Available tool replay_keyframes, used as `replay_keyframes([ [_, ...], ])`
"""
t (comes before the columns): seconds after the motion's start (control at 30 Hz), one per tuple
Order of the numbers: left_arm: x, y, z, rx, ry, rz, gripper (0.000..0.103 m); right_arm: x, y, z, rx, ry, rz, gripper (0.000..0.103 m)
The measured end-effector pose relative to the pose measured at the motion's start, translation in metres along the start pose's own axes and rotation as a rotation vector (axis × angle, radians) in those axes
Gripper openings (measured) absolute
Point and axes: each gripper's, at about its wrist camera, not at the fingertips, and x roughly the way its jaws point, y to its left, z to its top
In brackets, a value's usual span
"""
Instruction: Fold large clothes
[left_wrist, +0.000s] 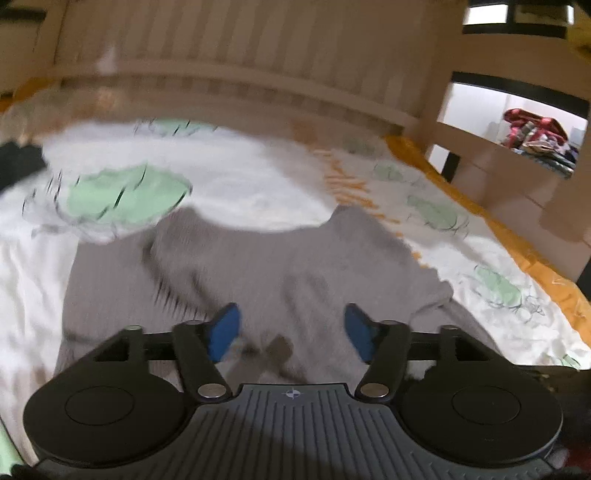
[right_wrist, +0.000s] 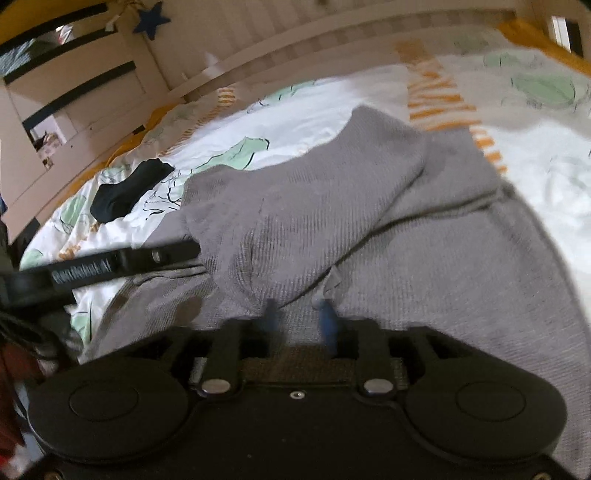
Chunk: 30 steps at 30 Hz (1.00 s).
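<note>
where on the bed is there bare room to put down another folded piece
Bare sheet lies between the grey garment and the slatted bed rail, and right of the garment toward the orange edge. Left is tighter: a black sock lies there.

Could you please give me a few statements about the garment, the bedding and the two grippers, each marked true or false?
1. The grey knit garment lies on a white bedsheet printed with green shapes. True.
2. The left gripper is clamped shut on the garment. False: its blue pads stand apart with nothing pinched between them.
3. A dark sock lies on the sheet beyond the garment. True.
4. The garment is red. False: it is grey.
5. The right gripper hovers over the garment with its jaws apart. True.
</note>
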Motion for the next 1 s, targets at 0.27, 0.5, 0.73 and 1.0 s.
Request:
replay_keyframes([
  [0.27, 0.038, -0.017, 0.016, 0.037, 0.059, 0.024, 0.071, -0.005, 0.004, -0.002, -0.050, -0.036, -0.038, 0.056],
  [0.5, 0.072, -0.005, 0.013, -0.008, 0.125, 0.110, 0.071, -0.002, -0.009, -0.004, 0.010, -0.028, -0.021, 0.059],
  [0.73, 0.088, -0.021, -0.007, 0.129, 0.141, 0.197, 0.078, 0.004, -0.015, -0.006, 0.043, -0.015, -0.023, 0.060],
  [1.0, 0.087, -0.018, -0.007, 0.114, 0.134, 0.173, 0.088, 0.011, -0.019, -0.008, 0.060, 0.000, -0.014, 0.066],
])
